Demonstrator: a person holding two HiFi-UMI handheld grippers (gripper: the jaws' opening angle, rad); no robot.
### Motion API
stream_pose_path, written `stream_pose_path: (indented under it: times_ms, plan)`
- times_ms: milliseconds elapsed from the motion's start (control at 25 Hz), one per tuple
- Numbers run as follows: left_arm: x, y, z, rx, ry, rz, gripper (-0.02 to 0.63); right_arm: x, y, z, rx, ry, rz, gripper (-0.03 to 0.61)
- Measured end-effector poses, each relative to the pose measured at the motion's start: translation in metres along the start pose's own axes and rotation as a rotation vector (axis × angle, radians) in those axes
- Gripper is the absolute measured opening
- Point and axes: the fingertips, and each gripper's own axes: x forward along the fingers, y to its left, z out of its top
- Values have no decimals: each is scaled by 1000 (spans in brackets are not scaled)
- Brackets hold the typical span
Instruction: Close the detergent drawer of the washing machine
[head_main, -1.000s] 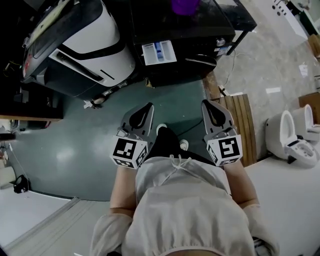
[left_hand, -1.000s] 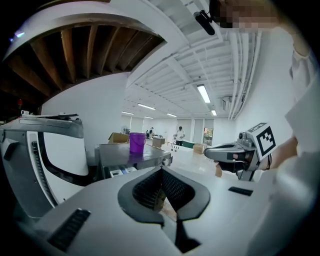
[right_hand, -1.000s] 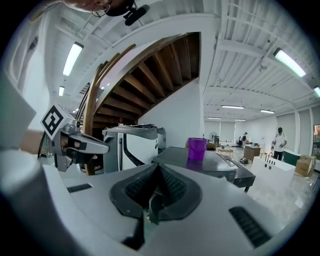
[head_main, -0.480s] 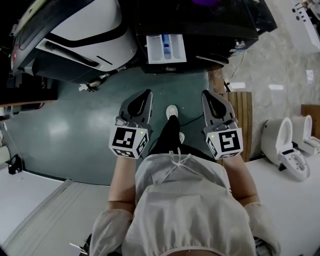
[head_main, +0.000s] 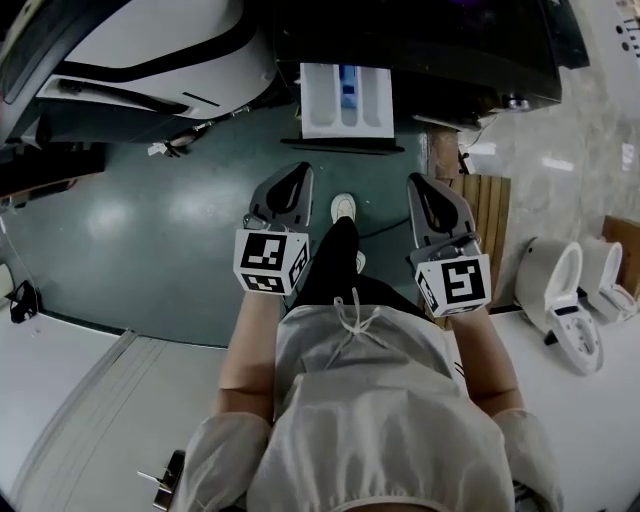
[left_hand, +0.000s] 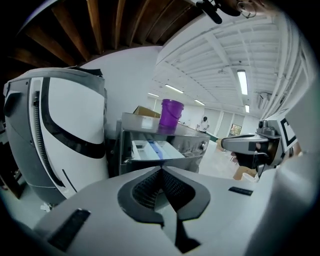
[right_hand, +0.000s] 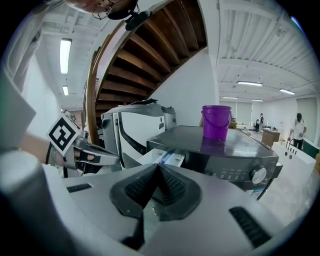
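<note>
While the white plastic detergent drawer (head_main: 345, 100) juts from the glossy dark washing machine (head_main: 440, 45), the grey left gripper (head_main: 297, 172) and right gripper (head_main: 420, 184) hold ribbed fingers (left_hand: 146, 190) pressed together, empty.

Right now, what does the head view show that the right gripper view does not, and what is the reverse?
Only the head view shows the person's shoe on the floor and two white toilets at the right. Only the right gripper view shows the wooden staircase overhead, the ceiling lights and distant people. Both show the washing machine with its detergent drawer pulled out, and the left hand-held gripper.
</note>
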Motion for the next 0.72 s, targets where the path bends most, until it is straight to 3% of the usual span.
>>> stream_pose_path:
  times_ms: [280,720]
  plan:
    - [32,18,-17,-46,32,19,18,31,-7,-9,-4,25,40,5]
    - [48,29,-14,-59,34,4,17,57,-15,-2,-3,23,50,5]
